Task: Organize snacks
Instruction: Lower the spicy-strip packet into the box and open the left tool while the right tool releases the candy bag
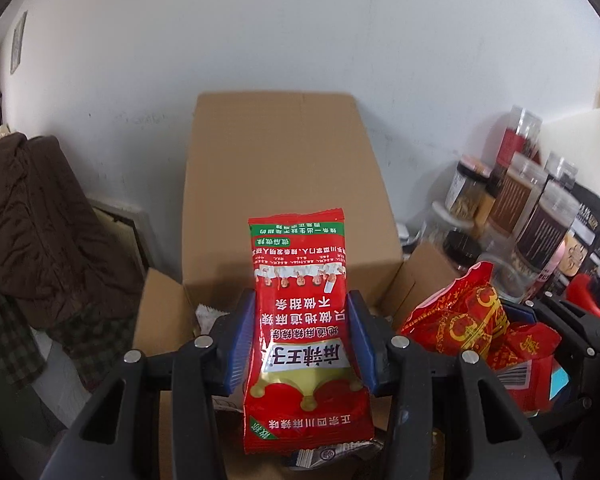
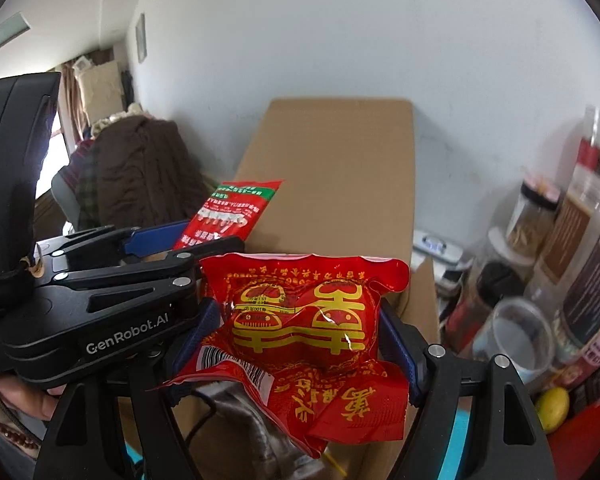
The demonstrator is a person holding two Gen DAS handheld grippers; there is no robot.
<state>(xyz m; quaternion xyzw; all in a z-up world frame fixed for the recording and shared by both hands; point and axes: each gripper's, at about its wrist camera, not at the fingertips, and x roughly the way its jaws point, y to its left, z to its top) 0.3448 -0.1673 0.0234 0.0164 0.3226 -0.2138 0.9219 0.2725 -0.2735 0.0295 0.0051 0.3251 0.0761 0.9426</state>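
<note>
My left gripper [image 1: 300,340] is shut on a long red spicy-strip packet [image 1: 300,320] with white and green print, held upright over an open cardboard box [image 1: 288,184]. My right gripper [image 2: 300,340] is shut on a puffy red packet with gold characters [image 2: 312,320], held beside the left one; that packet also shows in the left wrist view [image 1: 468,320]. The left gripper body [image 2: 100,300] and its red strip packet [image 2: 228,212] show at the left of the right wrist view, in front of the box [image 2: 332,184].
Several clear jars and tins [image 1: 516,216] stand at the right against the white wall, also in the right wrist view [image 2: 572,248]. A yellow lemon [image 2: 552,404] lies at lower right. A brown coat on a chair [image 1: 32,216] is at the left. Small wrappers [image 1: 332,452] lie below.
</note>
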